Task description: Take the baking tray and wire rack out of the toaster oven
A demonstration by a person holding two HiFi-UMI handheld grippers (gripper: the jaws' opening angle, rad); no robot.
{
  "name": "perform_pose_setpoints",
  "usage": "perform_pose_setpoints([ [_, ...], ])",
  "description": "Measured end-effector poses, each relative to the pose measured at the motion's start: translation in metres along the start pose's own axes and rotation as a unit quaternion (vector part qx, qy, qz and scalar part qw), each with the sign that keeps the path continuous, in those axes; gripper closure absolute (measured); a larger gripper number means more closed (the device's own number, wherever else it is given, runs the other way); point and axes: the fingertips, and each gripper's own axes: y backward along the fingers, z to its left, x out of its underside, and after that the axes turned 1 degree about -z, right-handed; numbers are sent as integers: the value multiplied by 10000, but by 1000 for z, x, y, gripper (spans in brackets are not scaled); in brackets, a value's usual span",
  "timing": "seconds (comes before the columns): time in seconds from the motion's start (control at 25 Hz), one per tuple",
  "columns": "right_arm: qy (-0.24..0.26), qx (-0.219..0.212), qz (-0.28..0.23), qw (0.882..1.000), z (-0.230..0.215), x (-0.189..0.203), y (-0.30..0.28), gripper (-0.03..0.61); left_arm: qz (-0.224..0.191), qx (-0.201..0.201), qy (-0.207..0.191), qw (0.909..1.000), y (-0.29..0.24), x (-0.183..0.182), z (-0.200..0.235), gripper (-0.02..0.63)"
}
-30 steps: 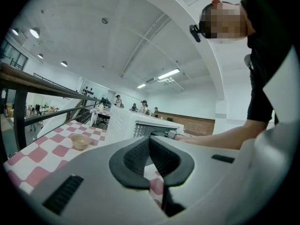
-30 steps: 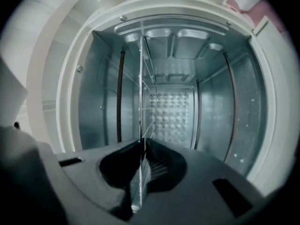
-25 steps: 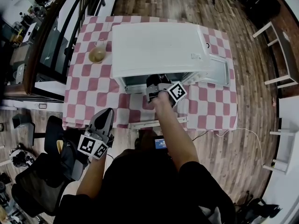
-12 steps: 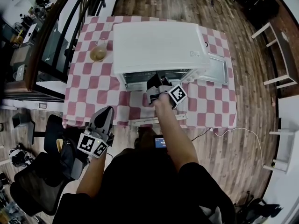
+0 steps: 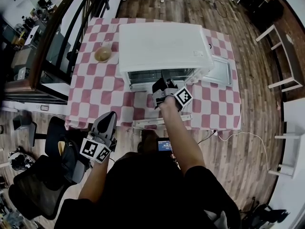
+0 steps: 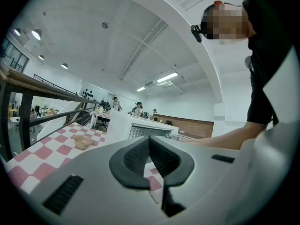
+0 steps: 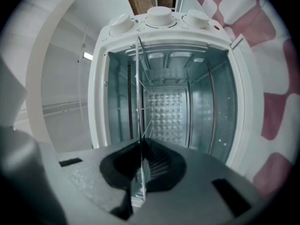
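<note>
The wire rack (image 7: 139,102) is seen edge-on in the right gripper view as a thin line. It runs from the right gripper (image 7: 141,165) straight into the cavity of the toaster oven (image 5: 164,46). Its front edge is clamped between the closed jaws, and most of its length still appears to be inside. The withdrawal is therefore judged to lie along that line, out of the mouth and over the lowered door (image 5: 147,124). The left gripper (image 5: 108,116) is held closed and empty, well off to the left and short of the bench (image 5: 95,89), so the right is plainly the nearer. A flat grey pan, probably the baking tray (image 5: 220,70), lies just beside the oven's right side. A bowl (image 5: 101,55) stands on the checked cloth to the left. Wooden floor (image 5: 257,128) surrounds the bench.
</note>
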Motion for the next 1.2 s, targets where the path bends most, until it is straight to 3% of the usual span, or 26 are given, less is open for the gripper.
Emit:
perform_pose_setpoints([
  [0.8, -79, -51, -14, 10000, 6, 20, 87, 575, -70, 316, -31, 9995, 31, 2, -41, 621],
  [1.2, -106, -36, 55, 9999, 13, 27, 125, 575, -165, 267, -2, 9995, 38, -2, -51, 621],
])
